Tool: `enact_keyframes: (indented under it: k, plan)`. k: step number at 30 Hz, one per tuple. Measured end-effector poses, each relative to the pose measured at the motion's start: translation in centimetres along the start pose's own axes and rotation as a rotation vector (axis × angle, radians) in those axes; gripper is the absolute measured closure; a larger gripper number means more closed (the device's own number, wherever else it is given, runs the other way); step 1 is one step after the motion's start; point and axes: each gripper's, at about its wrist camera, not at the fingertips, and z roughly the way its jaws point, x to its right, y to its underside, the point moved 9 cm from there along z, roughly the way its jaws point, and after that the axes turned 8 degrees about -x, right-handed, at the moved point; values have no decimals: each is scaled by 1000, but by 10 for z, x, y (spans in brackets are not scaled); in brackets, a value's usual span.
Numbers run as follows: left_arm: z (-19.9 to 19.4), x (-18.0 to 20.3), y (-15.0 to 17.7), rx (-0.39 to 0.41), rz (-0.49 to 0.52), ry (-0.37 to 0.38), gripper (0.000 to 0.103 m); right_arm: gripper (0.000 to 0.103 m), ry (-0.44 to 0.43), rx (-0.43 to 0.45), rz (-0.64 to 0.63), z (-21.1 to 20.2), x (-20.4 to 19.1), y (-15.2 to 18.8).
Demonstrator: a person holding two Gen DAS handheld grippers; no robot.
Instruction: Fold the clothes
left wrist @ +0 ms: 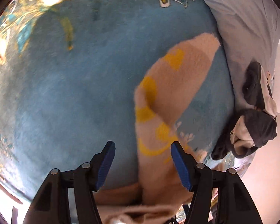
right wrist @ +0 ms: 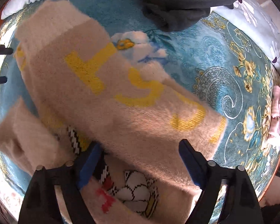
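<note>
A fuzzy beige sweater (right wrist: 110,100) with yellow letters lies on the teal floral blanket (right wrist: 214,59); one sleeve is folded across its body, above a knitted cartoon patch (right wrist: 138,190). My right gripper (right wrist: 140,155) hovers open just over the sweater's body, nothing between its blue pads. In the left wrist view a long beige sleeve (left wrist: 169,93) with yellow letters stretches away over the blanket (left wrist: 65,93). My left gripper (left wrist: 142,145) is open above the sleeve's near part, which passes under the gap beside the right pad.
A dark grey and cream garment (left wrist: 255,119) lies crumpled at the blanket's right edge, also the dark garment (right wrist: 177,5) at the top of the right wrist view. A pale blue pillow (left wrist: 242,18) lies behind it. Folded pink cloth (right wrist: 278,112) sits at the far right.
</note>
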Motion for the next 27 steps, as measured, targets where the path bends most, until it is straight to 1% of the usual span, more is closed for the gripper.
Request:
enact_keyframes:
  k: [2,3,4,6,8,9,11,13,14,15,16,17,19,21,23,25,27]
  plan:
    - [6,7,-12,12,4,-8,37,33,-18,10,22,-1,8,-1]
    - [10,9,-16,19,-1,-19,37,42,-7,18,32,-2,13,-1]
    - [13,11,-19,19,-7,-33,37,48,2,25,42,-3,19,-1]
    - [23,10,-20,1,-25,-67,37,69,24,27,76,-3,35,0]
    - [33,7,-20,-18,-47,-104,39,81,42,26,127,-3,55,2]
    - [36,4,-18,-19,-61,-122,40,82,32,19,153,-2,64,3]
    - [36,1,-15,-3,-73,-135,45,82,9,12,194,-2,79,8]
    - [33,0,-12,20,-79,-139,60,82,-21,18,209,-5,88,12]
    - [32,-1,-11,32,-82,-141,64,82,-41,28,210,-8,90,14]
    - [31,-2,-9,44,-85,-142,75,82,-20,36,194,-10,92,15]
    - [30,-3,-7,53,-85,-148,82,82,1,43,178,-11,94,16]
    - [27,-3,-5,62,-82,-152,83,82,2,40,182,-10,96,17]
    - [19,-2,0,84,-89,-130,87,82,0,29,197,-5,100,21]
    - [7,-1,8,113,-115,-74,88,82,1,9,227,0,108,23]
    - [-6,0,18,135,-131,-15,89,82,-28,-26,276,7,118,28]
    - [-20,1,29,152,-137,41,89,83,-43,-17,333,3,132,33]
    - [-37,3,40,169,-121,86,89,87,-30,24,376,-11,151,38]
